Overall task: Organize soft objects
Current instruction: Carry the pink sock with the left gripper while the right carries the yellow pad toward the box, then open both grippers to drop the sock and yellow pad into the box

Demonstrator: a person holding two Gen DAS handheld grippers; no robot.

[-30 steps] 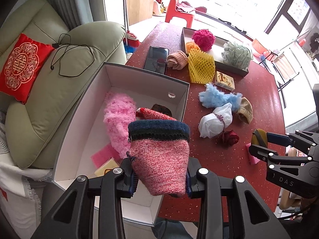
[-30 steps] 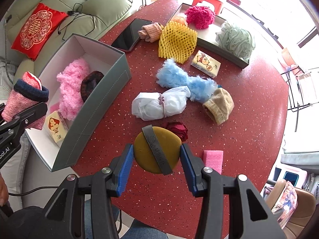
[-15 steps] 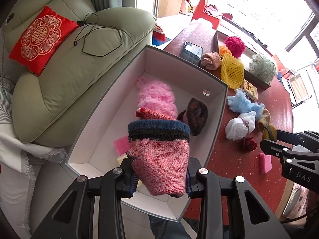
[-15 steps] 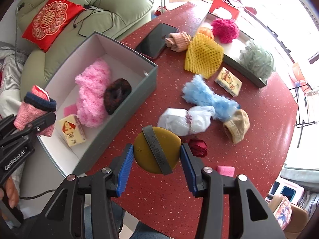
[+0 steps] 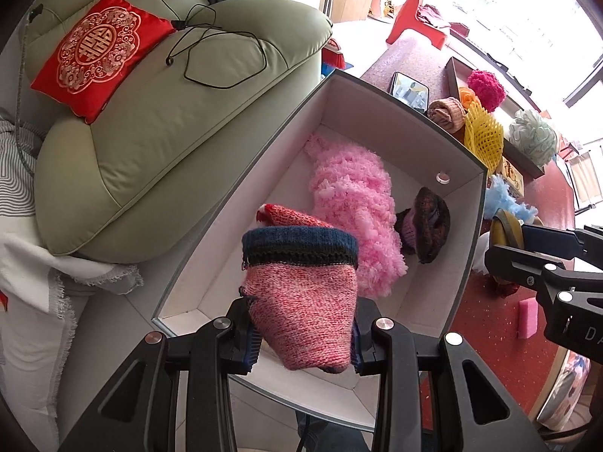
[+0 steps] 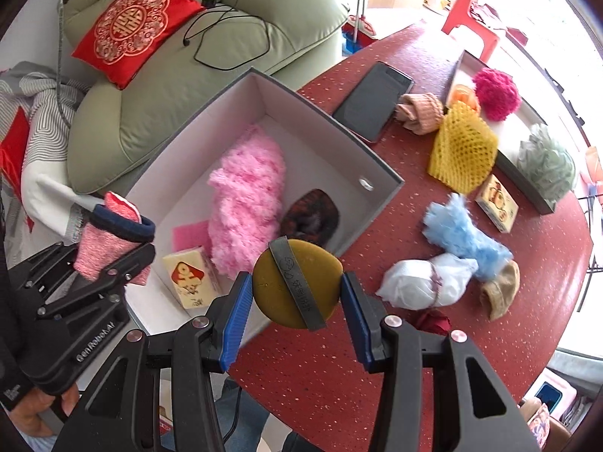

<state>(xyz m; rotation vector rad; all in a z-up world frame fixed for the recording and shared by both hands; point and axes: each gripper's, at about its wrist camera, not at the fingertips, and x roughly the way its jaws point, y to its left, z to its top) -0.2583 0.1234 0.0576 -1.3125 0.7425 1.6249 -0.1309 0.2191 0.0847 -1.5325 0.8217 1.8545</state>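
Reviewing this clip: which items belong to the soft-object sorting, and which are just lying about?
Job: pink knit sock in left gripper, yellow sponge pad in right gripper, grey box, pink fluffy cloth, blue fluffy cloth.
Bystanders: phone, red cushion, cable.

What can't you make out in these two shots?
- Left wrist view: the box floor near the camera, hidden behind the held sock.
- Right wrist view: print on the pad's strap, too small to read.
- Right wrist view: the red item on the table, partly behind the right gripper's fingers.
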